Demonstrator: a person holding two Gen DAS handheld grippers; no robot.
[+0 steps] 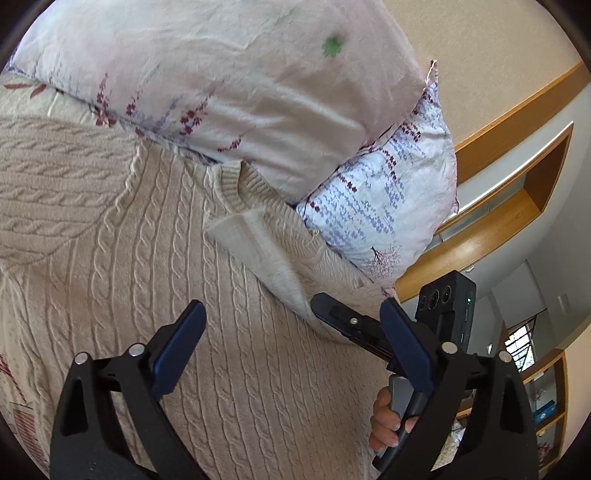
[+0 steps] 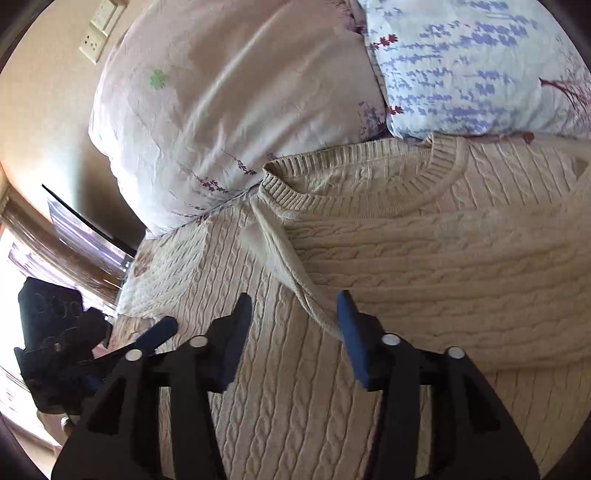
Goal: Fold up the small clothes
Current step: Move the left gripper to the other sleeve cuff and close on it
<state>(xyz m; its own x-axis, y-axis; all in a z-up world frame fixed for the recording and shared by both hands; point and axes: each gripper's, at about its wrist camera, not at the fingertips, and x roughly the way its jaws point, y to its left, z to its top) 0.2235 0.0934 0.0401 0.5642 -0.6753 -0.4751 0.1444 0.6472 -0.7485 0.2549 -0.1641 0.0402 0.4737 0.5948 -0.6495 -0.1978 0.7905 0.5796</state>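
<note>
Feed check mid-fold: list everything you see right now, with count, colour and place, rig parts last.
Sweater: one, cream cable-knit, spread flat, collar toward the pillows.
Pillows: two; pale pink floral, blue-lavender print, side by side beyond the collar.
Wall sockets: white, right view's upper left.
Wooden shelving: tan, left view's right side.
Left gripper: jaws open above the sweater.
Right gripper: jaws open over the sweater's folded edge.

Left gripper [image 1: 293,343] had its blue-padded jaws spread wide, holding nothing. Right gripper [image 2: 295,332] was likewise spread, nothing between its fingers.
</note>
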